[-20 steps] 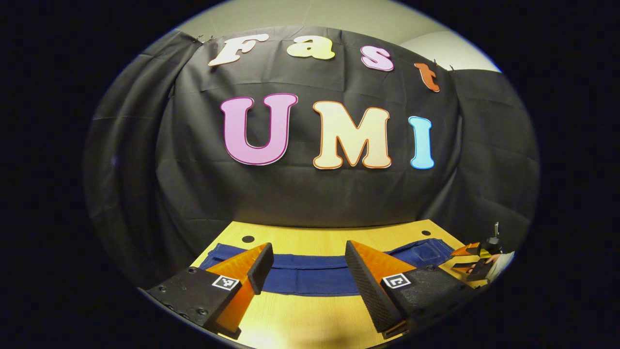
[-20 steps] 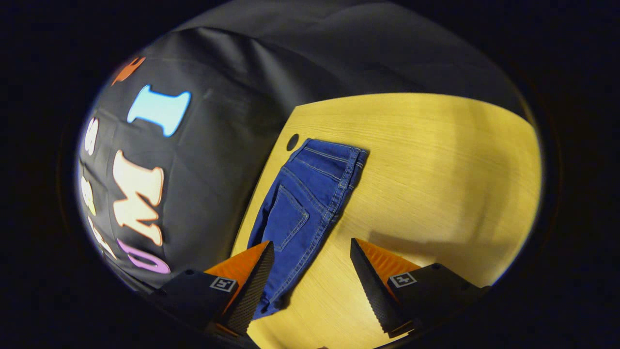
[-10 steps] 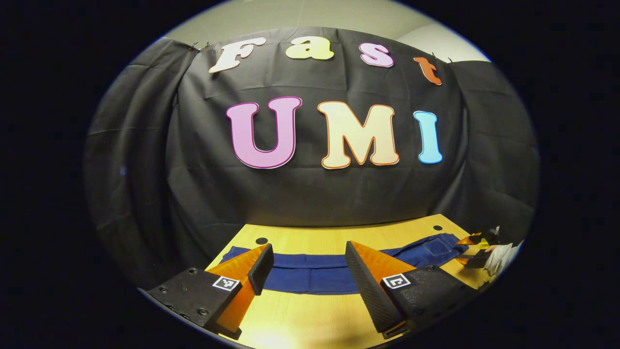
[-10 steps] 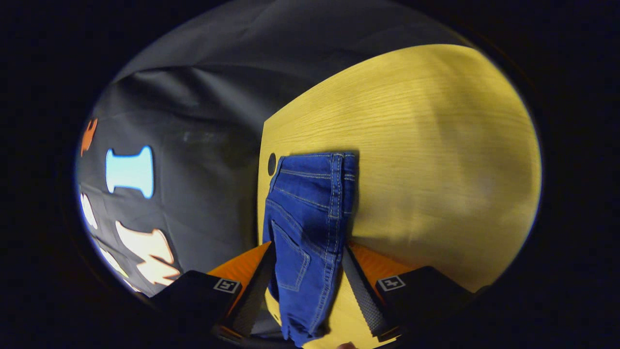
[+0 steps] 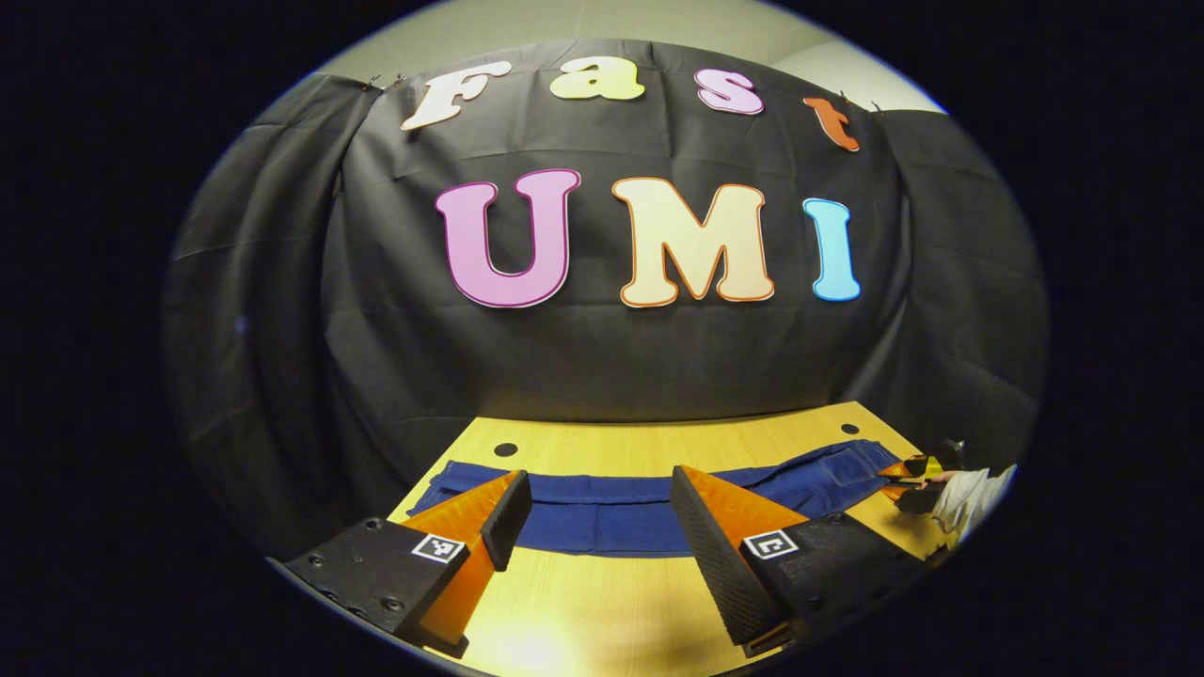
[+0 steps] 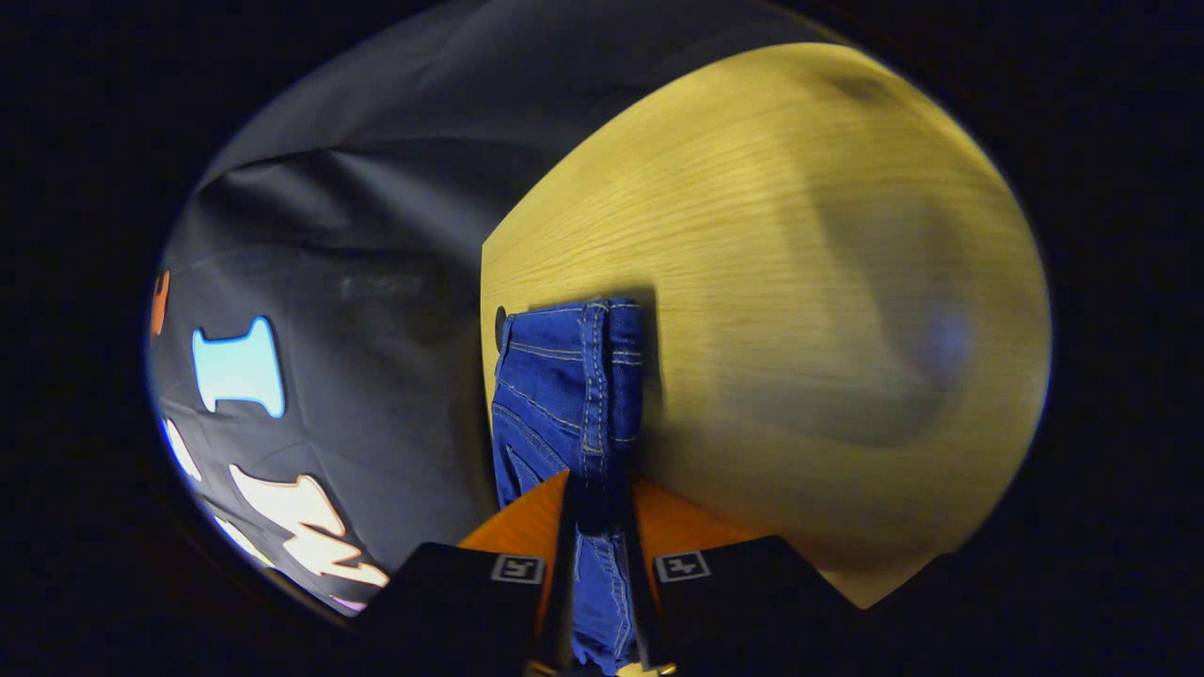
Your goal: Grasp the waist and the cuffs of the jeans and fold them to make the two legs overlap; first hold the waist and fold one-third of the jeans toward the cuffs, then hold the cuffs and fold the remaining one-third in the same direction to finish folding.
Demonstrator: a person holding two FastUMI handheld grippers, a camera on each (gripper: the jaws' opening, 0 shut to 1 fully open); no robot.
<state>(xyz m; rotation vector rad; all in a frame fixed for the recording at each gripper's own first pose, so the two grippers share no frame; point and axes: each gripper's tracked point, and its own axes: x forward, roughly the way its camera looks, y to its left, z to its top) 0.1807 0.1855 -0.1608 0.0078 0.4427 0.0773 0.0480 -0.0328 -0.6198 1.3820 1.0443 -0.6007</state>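
Right tongs (image 6: 594,527) are pinching the waist end of the jeans (image 6: 564,376), lying legs-overlapped along the counter's (image 6: 800,235) far edge, while left tongs (image 5: 593,527) are hovering open nearby; first third-fold toward the cuffs likely needs lifting.

One pair of jeans (image 5: 621,508), two grippers, one table (image 5: 602,602).
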